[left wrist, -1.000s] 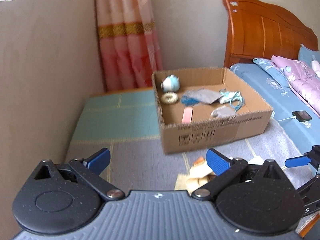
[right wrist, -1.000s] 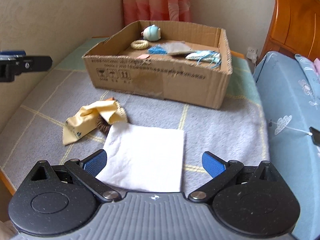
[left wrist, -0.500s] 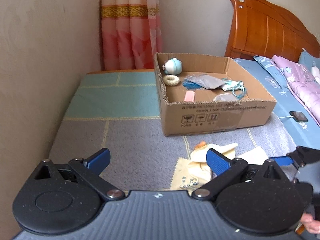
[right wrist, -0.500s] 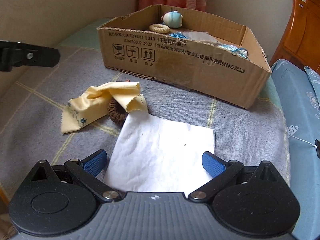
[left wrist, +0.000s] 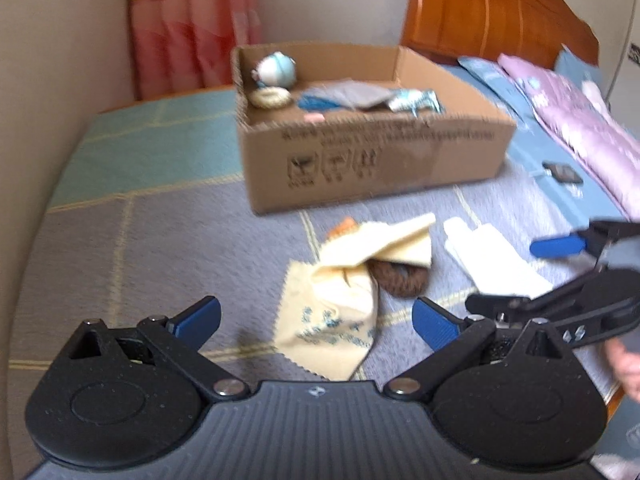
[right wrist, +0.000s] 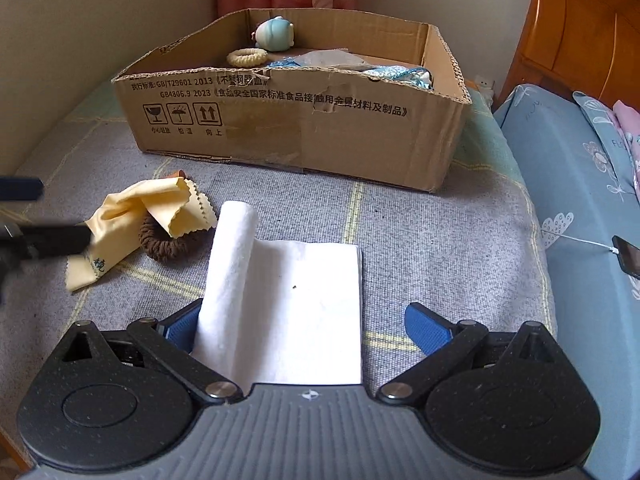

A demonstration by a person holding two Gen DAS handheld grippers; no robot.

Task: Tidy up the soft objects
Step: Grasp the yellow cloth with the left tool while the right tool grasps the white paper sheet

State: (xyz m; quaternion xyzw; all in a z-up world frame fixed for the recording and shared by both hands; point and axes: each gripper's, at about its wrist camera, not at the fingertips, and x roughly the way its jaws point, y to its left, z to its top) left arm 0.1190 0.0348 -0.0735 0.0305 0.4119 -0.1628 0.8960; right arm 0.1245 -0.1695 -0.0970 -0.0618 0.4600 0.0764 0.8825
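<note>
A white cloth (right wrist: 288, 304) lies flat on the grey blanket, its left edge curled up against my right gripper's left finger. My right gripper (right wrist: 304, 326) is open around its near end. A crumpled yellow cloth (right wrist: 132, 220) lies to the left, partly over a brown knitted ring (right wrist: 168, 246). My left gripper (left wrist: 316, 320) is open and empty, low over the yellow cloth (left wrist: 344, 280). The cardboard box (right wrist: 304, 132) behind holds a blue plush toy (right wrist: 276, 34), a cream ring (right wrist: 246, 57) and several cloths.
A wall runs along the left. A bed with blue sheet (right wrist: 580, 200) and wooden headboard (left wrist: 488, 12) is at the right. A phone on a cable (right wrist: 628, 256) lies on the sheet. Pink curtains (left wrist: 188, 28) hang behind.
Both grippers moved lower and closer to the cloths. The white cloth's left edge has curled up by my right gripper. My left gripper swung toward the yellow cloth.
</note>
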